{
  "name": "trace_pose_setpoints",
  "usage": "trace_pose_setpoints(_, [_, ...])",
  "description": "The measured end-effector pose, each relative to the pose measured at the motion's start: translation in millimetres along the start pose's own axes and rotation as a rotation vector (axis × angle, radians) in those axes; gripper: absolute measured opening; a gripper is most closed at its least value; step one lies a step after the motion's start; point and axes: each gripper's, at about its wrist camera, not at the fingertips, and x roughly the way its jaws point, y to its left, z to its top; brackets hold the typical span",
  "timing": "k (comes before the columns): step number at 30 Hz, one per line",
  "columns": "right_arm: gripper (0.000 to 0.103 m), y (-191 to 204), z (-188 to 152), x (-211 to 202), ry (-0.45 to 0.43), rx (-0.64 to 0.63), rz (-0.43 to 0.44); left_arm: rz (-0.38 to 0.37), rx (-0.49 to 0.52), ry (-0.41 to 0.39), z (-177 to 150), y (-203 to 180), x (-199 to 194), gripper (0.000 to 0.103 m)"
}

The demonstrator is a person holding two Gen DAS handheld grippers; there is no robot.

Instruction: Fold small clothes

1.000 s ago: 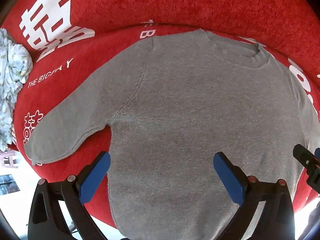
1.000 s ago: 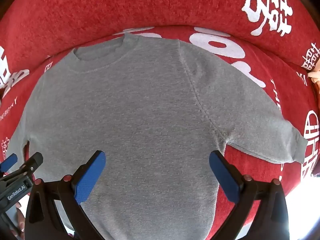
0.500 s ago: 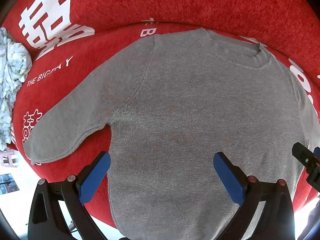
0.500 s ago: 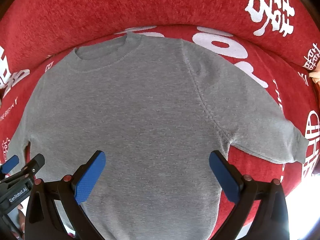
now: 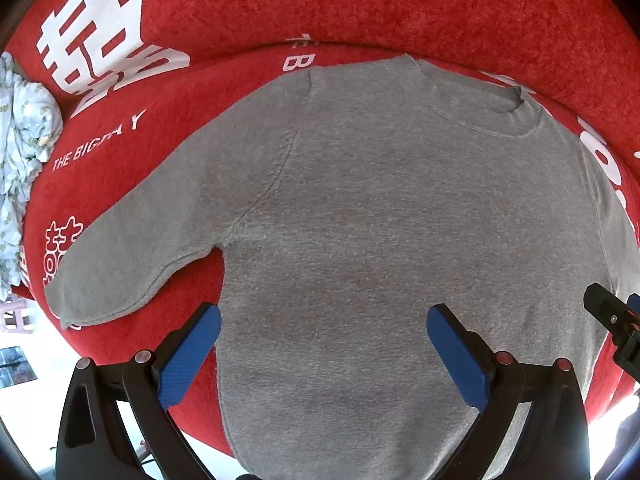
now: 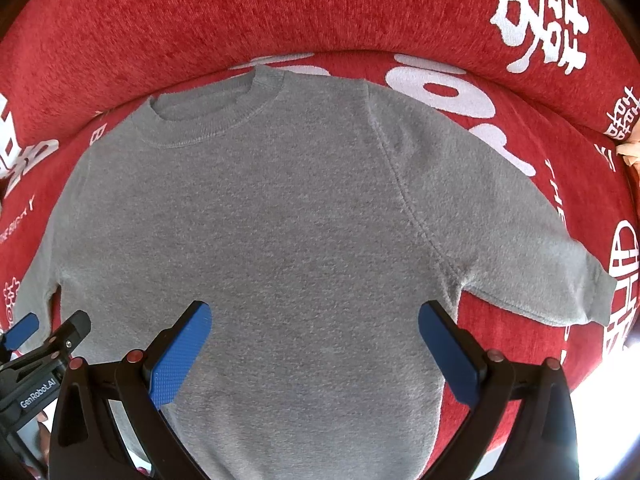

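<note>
Left wrist view: left gripper (image 5: 323, 338) with jaws wide apart, gripping nothing, above the lower body of the grey sweater (image 5: 380, 240). Right wrist view: right gripper (image 6: 315, 338) likewise spread, empty. Sweater flat, face up on the red sofa cover (image 6: 280, 16), collar toward the backrest, both sleeves splayed outward. Probably sleeve-fold next: pinch each cuff (image 5: 64, 312) at its edge, lift low, carry inward without dragging the body. Crumpled floral cloth (image 5: 20, 152) far left.
</note>
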Motion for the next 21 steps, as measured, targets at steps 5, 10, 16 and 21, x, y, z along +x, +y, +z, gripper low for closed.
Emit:
trace_pose_setpoints(5, [0.103, 1.8, 0.3, -0.7, 0.002, -0.005, -0.001, -0.003, -0.006, -0.003, 0.6, 2.8, 1.5, 0.103])
trace_pose_setpoints(10, [0.103, 1.9, 1.7, -1.3, 0.001, -0.004, -0.002, -0.006, -0.009, -0.03, 0.9, 4.3, 1.1, 0.103])
trace_pose_setpoints(16, [0.103, 2.1, 2.1, -1.5, 0.004, -0.004, -0.006, -0.004, -0.01, -0.03, 1.7, 4.4, 1.3, 0.103])
trace_pose_setpoints(21, [0.103, 2.1, 2.0, -1.9, 0.004, -0.003, -0.007, -0.003, -0.007, -0.01, 1.3, 4.4, 1.9, 0.103])
